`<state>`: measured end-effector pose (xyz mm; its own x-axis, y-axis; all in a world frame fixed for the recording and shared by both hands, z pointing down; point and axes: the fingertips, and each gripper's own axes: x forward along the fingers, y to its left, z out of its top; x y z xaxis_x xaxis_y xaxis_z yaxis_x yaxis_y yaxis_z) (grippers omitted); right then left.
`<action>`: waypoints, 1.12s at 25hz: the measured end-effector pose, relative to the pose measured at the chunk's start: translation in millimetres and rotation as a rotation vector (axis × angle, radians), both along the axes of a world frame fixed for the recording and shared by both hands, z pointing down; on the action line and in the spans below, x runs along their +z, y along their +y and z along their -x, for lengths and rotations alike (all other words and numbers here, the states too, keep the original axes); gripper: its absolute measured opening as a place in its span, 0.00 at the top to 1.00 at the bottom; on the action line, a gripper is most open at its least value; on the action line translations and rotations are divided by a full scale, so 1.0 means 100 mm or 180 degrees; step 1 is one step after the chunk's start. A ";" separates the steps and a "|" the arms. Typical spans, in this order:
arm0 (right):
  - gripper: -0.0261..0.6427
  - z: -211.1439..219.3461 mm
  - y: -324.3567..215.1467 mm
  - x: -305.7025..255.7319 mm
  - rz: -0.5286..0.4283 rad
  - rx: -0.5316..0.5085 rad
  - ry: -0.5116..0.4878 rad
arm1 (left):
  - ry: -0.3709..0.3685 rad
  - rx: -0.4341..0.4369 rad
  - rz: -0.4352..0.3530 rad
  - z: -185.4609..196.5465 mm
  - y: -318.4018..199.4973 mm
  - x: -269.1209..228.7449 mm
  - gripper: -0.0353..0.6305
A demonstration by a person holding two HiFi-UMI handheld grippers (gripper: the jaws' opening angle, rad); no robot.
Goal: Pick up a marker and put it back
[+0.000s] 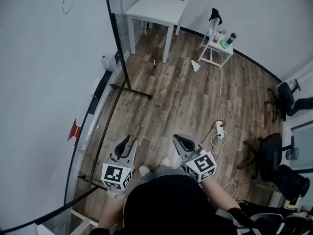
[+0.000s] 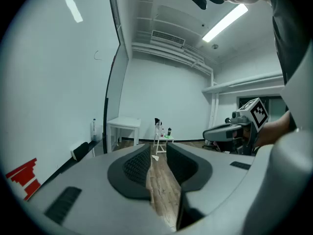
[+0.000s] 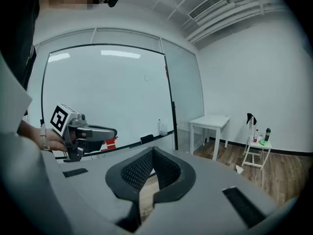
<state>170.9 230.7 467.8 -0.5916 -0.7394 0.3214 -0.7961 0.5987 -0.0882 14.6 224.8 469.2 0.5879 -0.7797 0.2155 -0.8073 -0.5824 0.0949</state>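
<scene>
Grippers hang side by side at waist height over the wood floor [image 1: 181, 102], both pointing away from the person. The left gripper [image 1: 128, 140] has its jaws a little spread, with only floorboards showing through the gap in its own view, and the right gripper [image 1: 180, 138] has its jaws pressed together at the tips on nothing. No marker can be made out in any of the 3 views, and neither tool carries one. Just to the left stands a large whiteboard [image 1: 44, 82] in a black frame, with a red piece [image 1: 74, 129] on its lower edge and a spray bottle [image 1: 105, 62] further along. Ahead are a white table [image 1: 156, 6] and a small white stand [image 1: 215, 50] holding bottles. A power strip [image 1: 220, 129] with coiled cable lies on the floor near the right gripper, and 2 office chairs [image 1: 266, 153] sit well off to the right.
</scene>
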 end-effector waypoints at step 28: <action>0.92 -0.33 -1.60 0.06 0.0012 0.0013 -0.0160 | -0.0158 -0.0515 0.0103 -0.04 -1.49 0.16 0.79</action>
<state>204.3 70.7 474.0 -0.6041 -0.7407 0.2939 -0.7930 0.5950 -0.1304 18.7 76.2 485.0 0.4432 -0.8556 0.2676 -0.8945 -0.4417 0.0691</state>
